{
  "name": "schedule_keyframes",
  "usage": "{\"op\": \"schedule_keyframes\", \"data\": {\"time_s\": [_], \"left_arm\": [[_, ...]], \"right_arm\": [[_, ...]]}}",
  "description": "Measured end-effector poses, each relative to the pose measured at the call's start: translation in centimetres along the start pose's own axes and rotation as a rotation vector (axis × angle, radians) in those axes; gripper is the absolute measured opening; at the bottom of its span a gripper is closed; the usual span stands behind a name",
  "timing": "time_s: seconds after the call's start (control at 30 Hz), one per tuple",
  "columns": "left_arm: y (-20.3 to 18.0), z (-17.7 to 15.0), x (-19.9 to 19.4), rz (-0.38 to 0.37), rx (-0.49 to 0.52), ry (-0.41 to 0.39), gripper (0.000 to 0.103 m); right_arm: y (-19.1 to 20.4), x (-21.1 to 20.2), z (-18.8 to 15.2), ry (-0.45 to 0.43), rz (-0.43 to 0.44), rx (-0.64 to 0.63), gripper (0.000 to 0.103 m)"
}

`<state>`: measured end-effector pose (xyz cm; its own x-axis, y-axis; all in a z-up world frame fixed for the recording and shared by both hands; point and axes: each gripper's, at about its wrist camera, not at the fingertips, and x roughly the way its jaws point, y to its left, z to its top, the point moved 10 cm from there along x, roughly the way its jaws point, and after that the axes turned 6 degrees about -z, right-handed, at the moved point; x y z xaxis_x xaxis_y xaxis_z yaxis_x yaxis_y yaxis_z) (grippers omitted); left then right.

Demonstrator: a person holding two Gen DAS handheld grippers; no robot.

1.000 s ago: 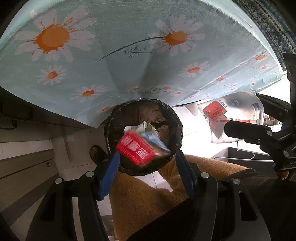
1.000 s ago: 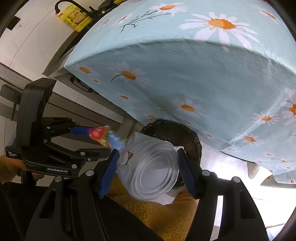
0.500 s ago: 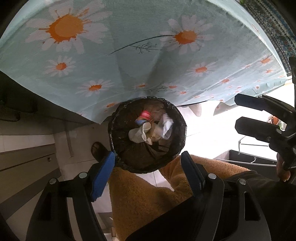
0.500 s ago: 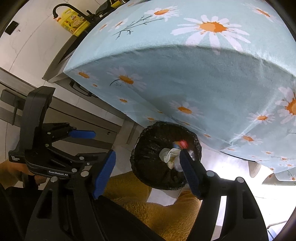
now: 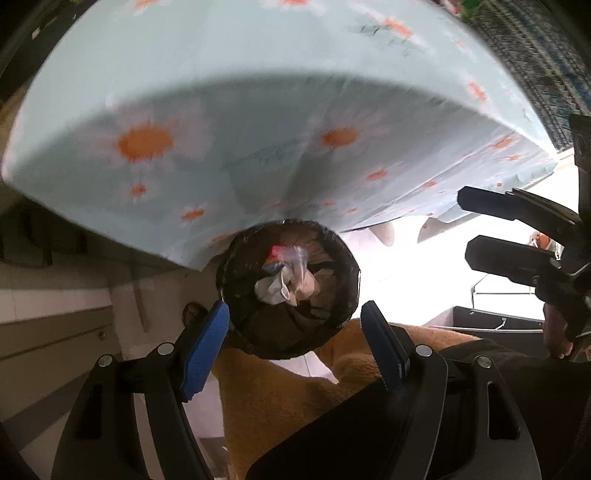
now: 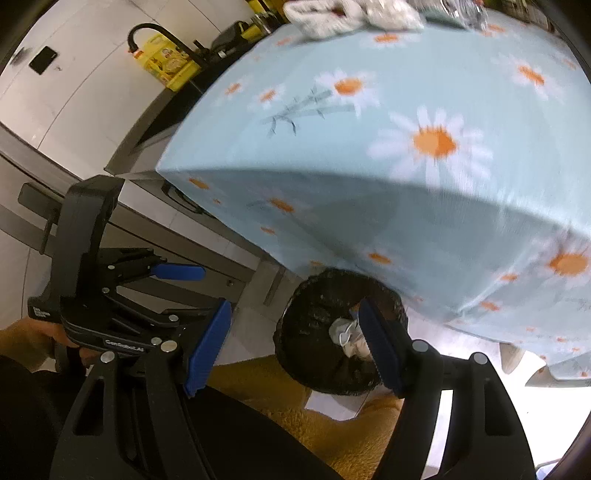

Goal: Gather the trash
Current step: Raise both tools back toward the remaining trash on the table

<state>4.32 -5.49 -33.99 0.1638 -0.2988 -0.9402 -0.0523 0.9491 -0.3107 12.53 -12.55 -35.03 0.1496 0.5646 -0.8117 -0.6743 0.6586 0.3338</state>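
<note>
The surface, draped in a pale blue cloth printed with orange-centred daisies, fills the upper part of both views, and its hanging edge overlaps the far rim of the bin. At the surface's far end, in the right wrist view, lie pale crumpled items that are too blurred to identify. A yellow package stands on a dark counter against the white wall beyond. Below me, tan fleece-like fabric covers the foreground. The round bin, lined with a black bag, stands on the pale floor just beside the surface's edge. Inside it rests the trash: a white crumpled wad, a clear plastic piece, and a scrap with red and blue print, all lying together in the bin. My left claw hangs above the bin with its blue-padded jaws spread and nothing between them; the bin shows in the gap, well below. My right claw is likewise spread and empty, with the bin's near rim visible between its jaws and the white wad showing just beside the right-hand pad. Each claw appears in the other's view, off to the side, jaws parted, gripped by a hand with a dark sleeve.
</note>
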Motion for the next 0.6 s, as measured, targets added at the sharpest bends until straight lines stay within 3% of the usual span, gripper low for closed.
{"op": "schedule_keyframes", "data": {"time_s": [0.2, 0.5, 0.6], "left_arm": [[-1.2, 2.7, -3.6, 0.003, 0.052, -0.072, 0.072], [-2.9, 9.0, -8.9, 0.004, 0.126, -0.203, 0.072], [-2.8, 11.5, -9.9, 0.019, 0.122, -0.24, 0.079]], "right_arm": [[0.2, -3.4, 2.7, -0.114, -0.004, -0.003, 0.071], [-1.6, -8.2, 6.4, -0.247, 0.019, 0.121, 0.072], [-2.7, -9.1, 7.2, -0.276, 0.006, 0.156, 0.072]]}}
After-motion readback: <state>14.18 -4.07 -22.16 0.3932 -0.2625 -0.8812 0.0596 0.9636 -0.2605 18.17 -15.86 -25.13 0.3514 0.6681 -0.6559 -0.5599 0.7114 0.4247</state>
